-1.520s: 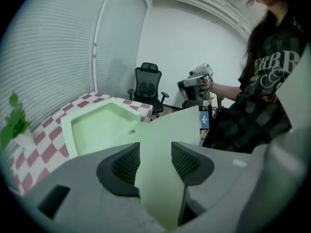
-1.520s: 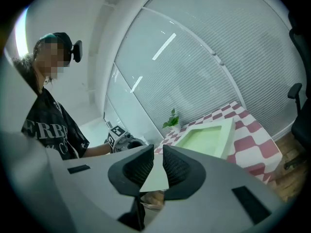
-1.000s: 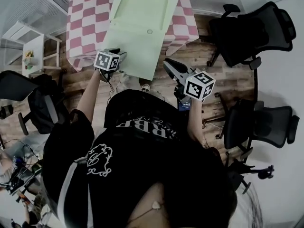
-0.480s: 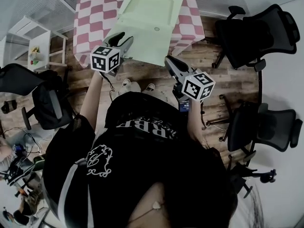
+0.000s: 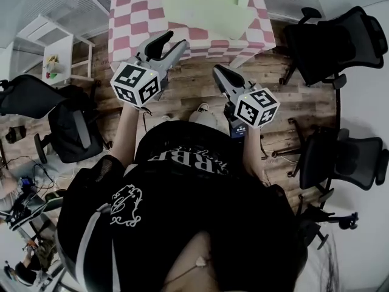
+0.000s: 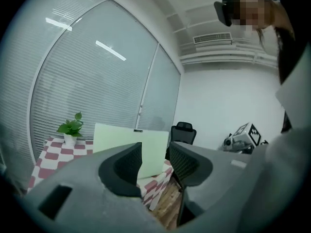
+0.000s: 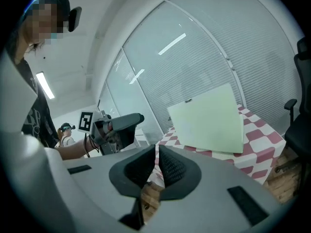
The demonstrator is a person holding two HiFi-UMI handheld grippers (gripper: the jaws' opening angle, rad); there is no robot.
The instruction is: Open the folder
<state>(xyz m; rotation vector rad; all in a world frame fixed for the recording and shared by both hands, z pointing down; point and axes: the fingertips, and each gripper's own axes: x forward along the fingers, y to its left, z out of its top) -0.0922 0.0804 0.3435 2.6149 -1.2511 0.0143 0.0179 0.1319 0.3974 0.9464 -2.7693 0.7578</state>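
Since a second ago the left gripper (image 5: 173, 40) has risen away from the folder's near corner. It now hangs in the air short of the table (image 5: 127, 17), jaws spread and holding nothing. At far left a white rack (image 5: 55, 53) stands on the wood floor, partly behind a dark chair (image 5: 67, 126).

The pale green folder (image 5: 206, 8) lies on the checked tablecloth, its far edge cut off by the top of the head view. From above it is hard to tell how far it is open. The left gripper view shows its cover (image 6: 116, 135) standing up from the table, beside a small potted plant (image 6: 71, 128).

The right gripper (image 5: 219, 72) is also clear of the table, its jaws pressed together on nothing. Black office chairs (image 5: 331, 38) stand at right. The person's dark shirt hides the lower floor.
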